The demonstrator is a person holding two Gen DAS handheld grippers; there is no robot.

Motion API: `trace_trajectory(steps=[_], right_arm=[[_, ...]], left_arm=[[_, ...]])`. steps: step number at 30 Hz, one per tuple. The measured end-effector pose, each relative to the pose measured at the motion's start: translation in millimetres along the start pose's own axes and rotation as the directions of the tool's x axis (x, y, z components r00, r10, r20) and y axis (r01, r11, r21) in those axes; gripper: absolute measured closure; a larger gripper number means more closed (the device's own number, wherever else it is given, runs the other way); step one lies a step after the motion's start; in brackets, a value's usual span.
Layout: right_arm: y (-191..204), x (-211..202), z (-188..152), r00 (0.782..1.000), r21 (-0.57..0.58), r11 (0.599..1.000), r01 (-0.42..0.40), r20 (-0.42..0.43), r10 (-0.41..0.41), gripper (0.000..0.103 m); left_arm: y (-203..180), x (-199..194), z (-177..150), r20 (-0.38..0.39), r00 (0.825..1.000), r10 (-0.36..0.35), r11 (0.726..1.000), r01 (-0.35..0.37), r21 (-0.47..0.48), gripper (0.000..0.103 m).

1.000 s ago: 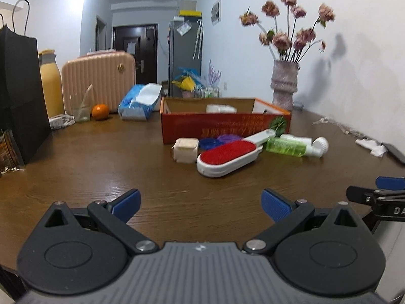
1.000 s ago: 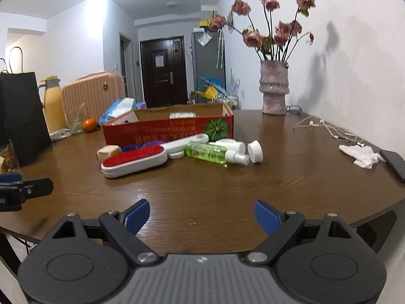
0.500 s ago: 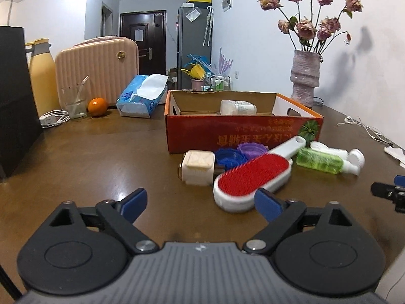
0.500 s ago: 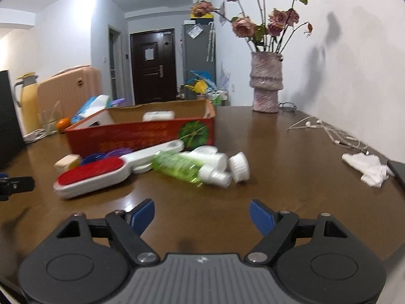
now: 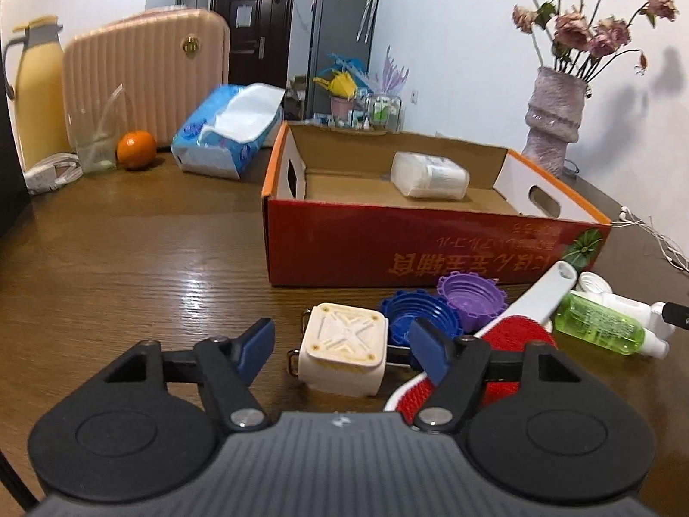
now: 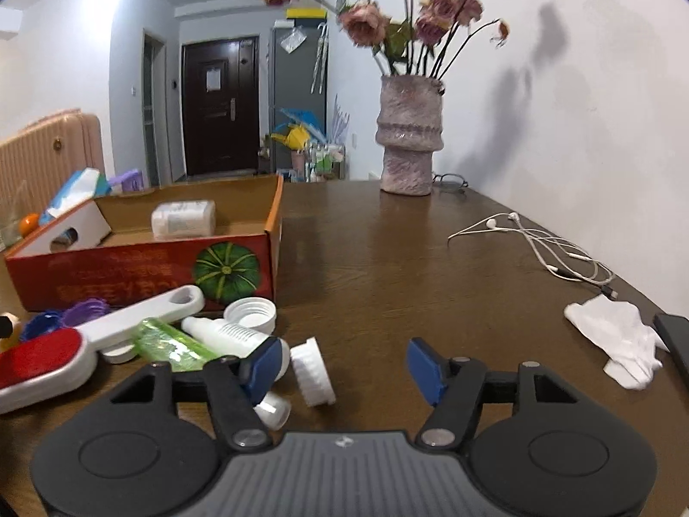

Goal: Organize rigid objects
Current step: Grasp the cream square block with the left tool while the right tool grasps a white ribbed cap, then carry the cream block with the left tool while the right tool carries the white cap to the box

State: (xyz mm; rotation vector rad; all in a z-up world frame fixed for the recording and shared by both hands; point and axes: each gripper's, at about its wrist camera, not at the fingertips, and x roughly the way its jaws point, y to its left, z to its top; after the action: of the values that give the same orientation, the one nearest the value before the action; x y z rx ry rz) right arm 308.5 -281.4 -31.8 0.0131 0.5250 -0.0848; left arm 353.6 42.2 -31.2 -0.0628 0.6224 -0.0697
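From the left wrist, the left gripper (image 5: 344,347) has its blue-padded fingers (image 5: 257,344) spread, the jaws having just been closing; a cream cube (image 5: 344,355) with a raised cross on its top sits between them, a gap showing at each pad, so nothing is pinched. Just beyond the right finger lie a blue cap (image 5: 415,312) and a purple cap (image 5: 471,297), touching one another; the red lint brush (image 5: 516,336) runs under and past that finger, its white handle angled up toward the box. Further right of the fingers a green bottle (image 5: 596,329) lies on its side. Straight ahead stands the open red cardboard box (image 5: 430,250); inside it a single white container (image 5: 430,174) lies on its side against the far wall.

From the right wrist, the right gripper (image 6: 344,364) also has its fingers (image 6: 426,364) apart, the jaws having just been closing; a white ribbed cap (image 6: 312,370) stands on edge between them, close to the left finger and clear of the right one; whether it touches the left pad I cannot tell. Behind and left of the left finger lie a white bottle (image 6: 224,336), the green bottle (image 6: 172,344) and the lint brush (image 6: 43,357). Ahead and left is the box (image 6: 142,271), holding the same white container (image 6: 183,219).
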Motion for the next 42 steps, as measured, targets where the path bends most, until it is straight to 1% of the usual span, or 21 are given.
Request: trace_trajectory(steps=[1, 3, 5, 6, 7, 12, 15, 17, 23, 32, 36, 42], right_arm=[[1, 6, 1, 1.0, -0.012, 1.0, 0.001, -0.011, -0.002, 0.044], [5, 16, 3, 0.999, -0.036, 0.999, -0.003, -0.032, 0.002, 0.05], [9, 24, 2, 0.999, -0.057, 0.998, -0.017, -0.05, 0.014, 0.073], [11, 27, 2, 0.998, -0.065, 0.998, -0.021, -0.061, 0.017, 0.079], [13, 30, 2, 0.998, -0.068, 0.997, -0.024, -0.067, 0.02, 0.088], [15, 31, 3, 0.998, -0.059, 0.998, -0.038, -0.056, 0.034, 0.088], [13, 24, 5, 0.998, -0.055, 0.998, -0.039, -0.042, 0.037, 0.088], [12, 16, 6, 0.999, -0.053, 0.998, -0.043, -0.028, 0.041, 0.088], [14, -22, 4, 0.997, -0.059, 0.996, -0.069, 0.012, 0.07, 0.088], [30, -88, -15, 0.988, -0.054, 0.988, -0.143, 0.056, 0.146, 0.088], [39, -118, -21, 0.979, -0.067, 0.982, -0.177, 0.086, 0.183, 0.088], [54, -152, -30, 0.964, -0.108, 0.969, -0.224, 0.125, 0.237, 0.088]], left_arm=[[1, 4, 0, -0.011, 1.0, 0.001, 1.0, -0.001, -0.008, 0.039], [6, 11, 2, -0.019, 1.0, -0.009, 0.999, 0.009, -0.035, 0.049], [8, 13, 3, -0.018, 1.0, -0.024, 0.999, 0.023, -0.048, 0.052], [8, 14, 3, -0.017, 1.0, -0.021, 0.999, 0.02, -0.046, 0.052], [7, 15, 4, -0.014, 1.0, -0.019, 0.999, 0.019, -0.042, 0.052], [5, 12, 4, -0.008, 1.0, -0.002, 1.0, 0.001, -0.024, 0.053], [4, 2, 5, 0.014, 1.0, 0.019, 1.0, -0.019, -0.019, 0.053], [5, -7, 6, 0.027, 0.999, 0.021, 1.0, -0.02, -0.024, 0.054], [4, -48, 1, 0.078, 0.997, 0.011, 0.999, -0.008, -0.04, 0.054], [-7, -118, -25, 0.132, 0.991, -0.023, 0.999, 0.029, -0.043, 0.054], [-10, -149, -39, 0.167, 0.985, -0.039, 0.998, 0.047, -0.046, 0.054], [-12, -181, -53, 0.205, 0.978, -0.043, 0.998, 0.053, -0.046, 0.054]])
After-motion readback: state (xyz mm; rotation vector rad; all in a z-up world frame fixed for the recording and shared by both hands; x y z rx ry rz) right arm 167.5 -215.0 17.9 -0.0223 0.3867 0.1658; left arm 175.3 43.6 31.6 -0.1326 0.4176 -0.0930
